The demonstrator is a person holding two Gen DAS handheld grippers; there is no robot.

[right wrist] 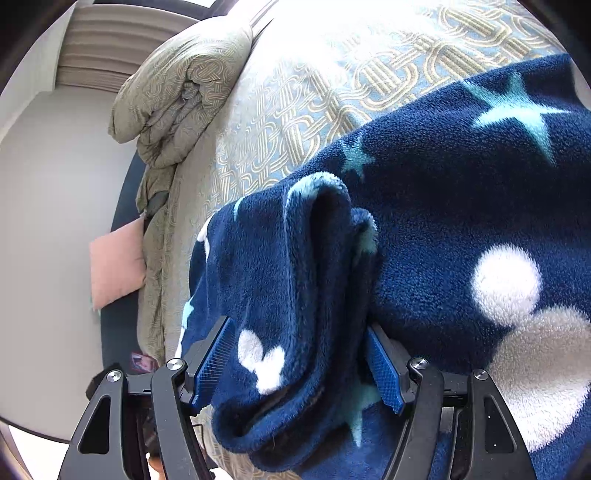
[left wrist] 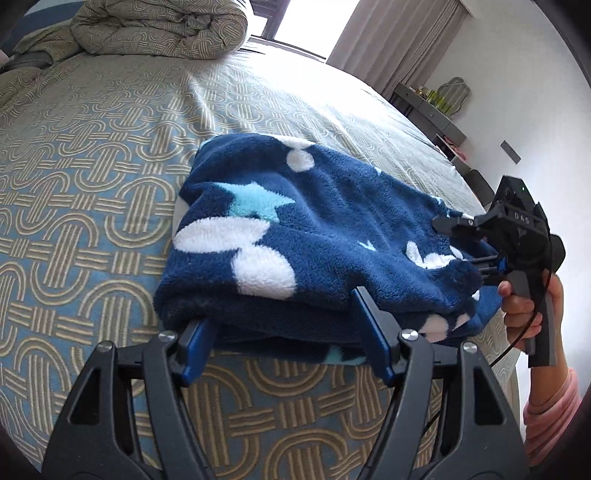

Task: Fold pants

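Observation:
The pants [left wrist: 295,236] are navy fleece with white dots and pale blue stars, folded into a thick bundle on the patterned bedspread [left wrist: 74,184]. My left gripper [left wrist: 284,332] stands wide open, its blue pads astride the bundle's near edge. My right gripper [left wrist: 476,251] is at the bundle's right end, held by a hand in a pink sleeve. In the right wrist view the pants [right wrist: 443,221] fill the frame, and a thick fold of them sits between the spread pads of the right gripper [right wrist: 299,354]. Whether the pads press the cloth is not clear.
A rolled duvet [left wrist: 159,29] lies at the head of the bed; it also shows in the right wrist view [right wrist: 177,92]. A pink cushion [right wrist: 116,258] sits by the wall. A dresser [left wrist: 436,107] and curtains [left wrist: 399,40] stand beyond the bed's far side.

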